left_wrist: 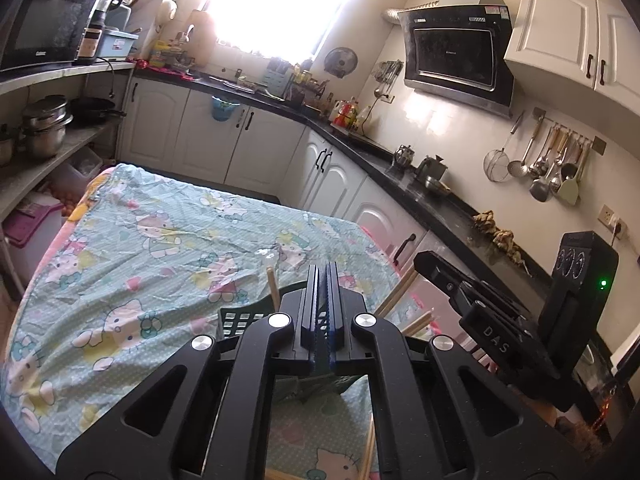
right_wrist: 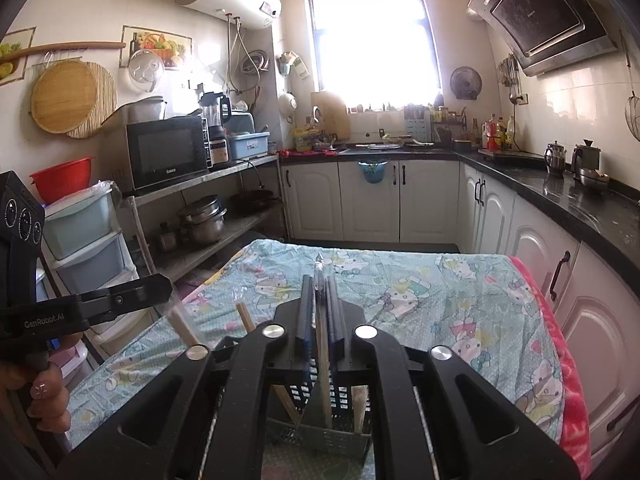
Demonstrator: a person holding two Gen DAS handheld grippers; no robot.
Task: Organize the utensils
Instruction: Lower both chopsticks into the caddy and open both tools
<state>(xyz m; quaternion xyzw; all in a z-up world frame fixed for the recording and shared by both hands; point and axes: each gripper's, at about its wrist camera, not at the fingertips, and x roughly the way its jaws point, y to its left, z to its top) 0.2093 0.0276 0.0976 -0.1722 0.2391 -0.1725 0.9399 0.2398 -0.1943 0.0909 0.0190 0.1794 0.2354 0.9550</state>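
2 grippers work over the dark slotted utensil basket (right_wrist: 320, 432) at the near edge of the cloth-covered table (right_wrist: 420, 292). The right gripper (right_wrist: 320, 280) is clamped on a plastic-wrapped chopstick pair (right_wrist: 322, 344), upright above the basket. The left gripper (left_wrist: 322, 270) has its jaws together with nothing visible between them. Several chopsticks (right_wrist: 244, 318) already stand inside. Judging from this, lower the pair straight down into a compartment, then release gently.

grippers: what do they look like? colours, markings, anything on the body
Both are matte black plastic: left gripper, right gripper. Forked linkage arms with round silver pivot bolts, flat fingers with ribbed blue pads. Raised lettering reads "DAS" and "GenRobot.AI". Three round dials and a green LED on the right body.
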